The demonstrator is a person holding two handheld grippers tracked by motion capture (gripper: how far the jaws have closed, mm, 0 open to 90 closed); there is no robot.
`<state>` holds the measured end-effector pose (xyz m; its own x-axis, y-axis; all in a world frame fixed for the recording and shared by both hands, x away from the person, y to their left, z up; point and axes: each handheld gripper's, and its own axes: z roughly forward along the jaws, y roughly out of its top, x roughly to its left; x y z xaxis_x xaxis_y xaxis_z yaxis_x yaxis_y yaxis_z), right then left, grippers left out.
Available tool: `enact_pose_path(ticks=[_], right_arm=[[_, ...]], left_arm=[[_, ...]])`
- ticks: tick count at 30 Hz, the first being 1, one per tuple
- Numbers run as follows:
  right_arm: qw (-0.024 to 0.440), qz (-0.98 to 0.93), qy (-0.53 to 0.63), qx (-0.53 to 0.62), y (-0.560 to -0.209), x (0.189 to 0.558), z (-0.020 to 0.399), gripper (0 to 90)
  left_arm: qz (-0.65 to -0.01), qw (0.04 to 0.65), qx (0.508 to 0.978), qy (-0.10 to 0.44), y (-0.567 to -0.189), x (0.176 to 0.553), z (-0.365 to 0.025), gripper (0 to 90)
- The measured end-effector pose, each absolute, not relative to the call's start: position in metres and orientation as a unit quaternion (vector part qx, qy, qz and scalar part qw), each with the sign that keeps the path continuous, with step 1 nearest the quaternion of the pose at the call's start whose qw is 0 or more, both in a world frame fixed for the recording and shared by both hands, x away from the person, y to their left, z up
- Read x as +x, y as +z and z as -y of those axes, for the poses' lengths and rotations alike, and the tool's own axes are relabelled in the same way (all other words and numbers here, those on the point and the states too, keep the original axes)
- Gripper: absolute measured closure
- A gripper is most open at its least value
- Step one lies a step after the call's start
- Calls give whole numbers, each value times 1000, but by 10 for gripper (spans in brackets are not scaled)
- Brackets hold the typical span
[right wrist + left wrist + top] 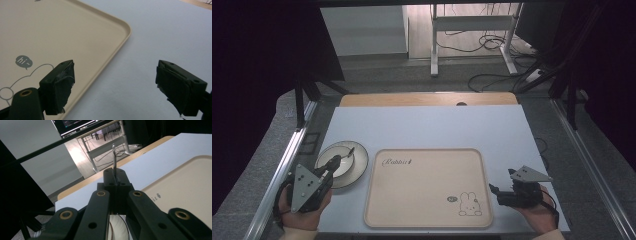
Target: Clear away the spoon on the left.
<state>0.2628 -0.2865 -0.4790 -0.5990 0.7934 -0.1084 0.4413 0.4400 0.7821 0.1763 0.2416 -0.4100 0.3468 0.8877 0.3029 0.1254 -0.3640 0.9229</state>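
A: Start from the high view. What is the left gripper [333, 163] doing?

B: Its jaws are pressed together on a thin metal utensil [346, 154], probably a spoon. The metal sticks out ahead of the jaw tips over the white bowl [352, 170], which sits on the table [427, 125] directly under and in front of those jaws. I can't tell whether the utensil touches the bowl or whether anything else is in it.

A: And the right gripper [496, 192]?

B: Its jaws stand wide apart with nothing between them, pointing toward the right edge of the beige tray [427, 187]. The tray lies between the two grippers and carries just its printed rabbit drawing and lettering.

A: Now the left gripper view.

B: The jaws are clamped on the utensil [114, 160], which rises as a narrow upright sliver straight out of the closed tips. Below the jaws a slice of the white bowl [117, 227] shows between the linkage arms. To the right of the jaws lies the tray [190, 187], with the table [160, 152] running beyond the tips.

A: And the right gripper view?

B: The right gripper [115, 83] has its jaws far apart, gripping nothing. One jaw hangs over the tray's rim [117, 47], near the printed "hi~" bubble; the other is over bare table [155, 30]. The tray's rounded corner lies ahead of the jaws, between them.
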Motion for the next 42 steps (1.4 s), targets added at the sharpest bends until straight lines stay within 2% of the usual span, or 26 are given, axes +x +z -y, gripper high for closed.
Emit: enact_pose_path(ticks=[19,42], right_arm=[[242,-812,369,382,-478,263,289,160],[244,-815,364,380,-479,263,286,160]], left_arm=[[-342,447,706,429,-402,200,-221,900],[-311,445,741,395,-415,220,-182,900]])
